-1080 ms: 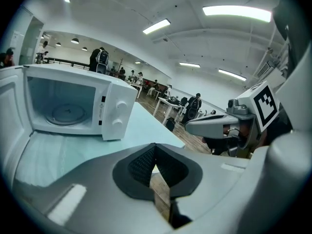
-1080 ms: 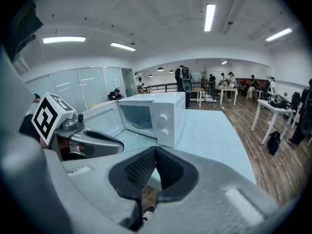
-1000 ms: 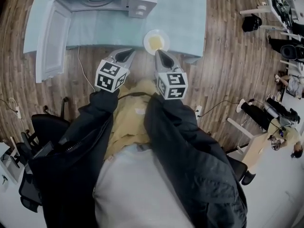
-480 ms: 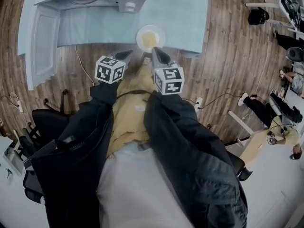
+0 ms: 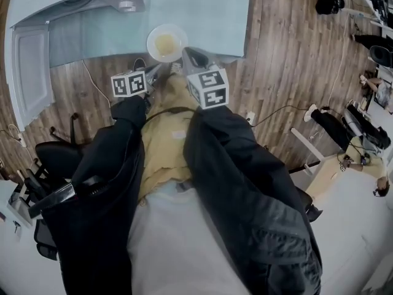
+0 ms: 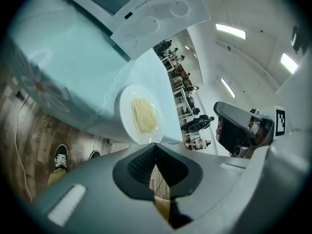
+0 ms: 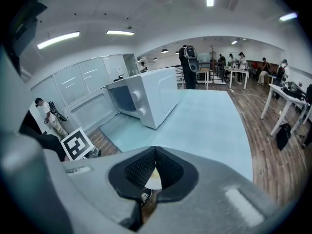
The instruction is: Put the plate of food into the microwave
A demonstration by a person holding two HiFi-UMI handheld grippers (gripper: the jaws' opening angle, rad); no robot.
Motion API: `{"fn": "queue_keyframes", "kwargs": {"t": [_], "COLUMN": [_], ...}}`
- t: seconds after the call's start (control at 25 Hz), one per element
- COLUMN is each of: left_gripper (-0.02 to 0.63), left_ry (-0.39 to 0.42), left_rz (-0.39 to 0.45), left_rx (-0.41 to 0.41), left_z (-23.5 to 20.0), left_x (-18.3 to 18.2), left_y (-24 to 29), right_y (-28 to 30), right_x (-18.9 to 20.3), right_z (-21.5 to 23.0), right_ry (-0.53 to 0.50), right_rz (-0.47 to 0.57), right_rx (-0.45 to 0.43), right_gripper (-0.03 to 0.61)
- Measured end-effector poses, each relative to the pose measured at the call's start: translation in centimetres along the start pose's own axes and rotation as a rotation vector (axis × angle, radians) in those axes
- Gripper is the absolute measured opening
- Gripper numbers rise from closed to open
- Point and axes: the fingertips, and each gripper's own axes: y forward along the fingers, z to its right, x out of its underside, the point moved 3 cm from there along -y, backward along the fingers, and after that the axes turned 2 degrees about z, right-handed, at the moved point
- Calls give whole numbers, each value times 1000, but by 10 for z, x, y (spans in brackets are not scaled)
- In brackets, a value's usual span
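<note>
Right now both tongs are pressed together and hold nothing. On the left gripper [image 6: 155, 147] the ribbed pads meet at their tips, and only a sliver of wood floor [image 6: 29, 145] shows through the notch behind them. The right gripper [image 7: 155, 152] looks the same: its tips touch, and through its notch I see a wedge of white plate with a shoe below. The plate [image 5: 153, 37] sits on the table [image 5: 209, 11], which is covered in pale blue cloth. It lies close to the front edge nearest me, with a heap of yellow noodles [image 5: 165, 43] in its middle. From the head view the left gripper hangs over the floor just short of that edge, below and slightly left of the plate. The right one comes in at the plate's right rim, and I cannot tell whether it touches. In its own view the left gripper is rolled, so the table leans steeply and the plate lies just beyond the closed tips. The microwave [image 7: 146, 96] stands on the same cloth, further back and to the left of the plate and apart from it. Its door [image 7: 90, 112] is swung wide open. My dark sleeves [image 5: 233, 165] fill the lower part of the head view. Other people stand by desks in the room behind.
</note>
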Motion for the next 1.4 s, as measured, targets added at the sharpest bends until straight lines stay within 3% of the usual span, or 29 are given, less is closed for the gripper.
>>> {"fn": "queue_keyframes", "kwargs": {"t": [0.2, 0.32, 0.64, 0.84, 0.96, 1.16, 1.28, 1.4], "left_gripper": [0, 61, 49, 65, 114, 106, 95, 42], "left_ry": [-110, -168, -267, -270, -276, -302, -370, -421], "left_rz": [-29, -52, -28, -48, -59, -22, 58, 114], "left_rx": [8, 21, 98, 128, 138, 137, 149, 181], "left_z": [-17, -22, -20, -16, -14, -15, -20, -24], "left_x": [7, 11, 10, 11, 13, 7, -1, -9], "left_y": [27, 31, 30, 32, 35, 41, 46, 47], "right_y": [9, 10, 2, 0, 1, -3, -6, -8], "right_x": [14, 16, 16, 22, 23, 24, 25, 27], "right_z": [22, 22, 19, 16, 11, 7, 7, 7], "right_ry": [26, 30, 36, 41, 38, 23, 21, 15], "right_rz": [-33, -41, -53, -60, -64, -82, -85, -92], "right_rx": [12, 13, 25, 29, 25, 28, 29, 34], "right_gripper": [2, 2, 2, 2, 2, 2, 2, 2]}}
